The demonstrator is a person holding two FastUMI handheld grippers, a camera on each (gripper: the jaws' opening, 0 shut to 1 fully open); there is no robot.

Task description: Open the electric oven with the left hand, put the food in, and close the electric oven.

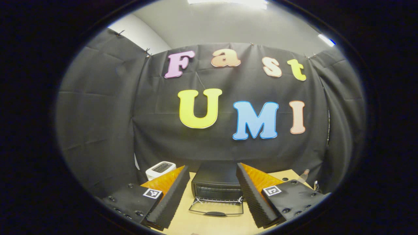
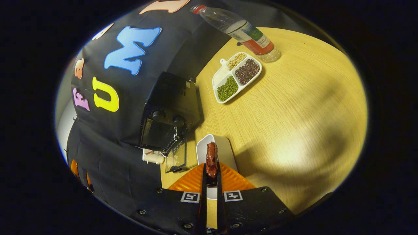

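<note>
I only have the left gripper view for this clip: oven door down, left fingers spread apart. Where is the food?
Observer: In the right gripper view, the right gripper is shut on a dark reddish piece of food, held above a white plate.
Operator: What's the plate's position relative to the oven?
Observer: It sits on the table just beside the open oven door.
Operator: Anything else on the table past the oven?
Observer: A white divided tray with three kinds of beans, and next to it a plastic bottle.
</note>
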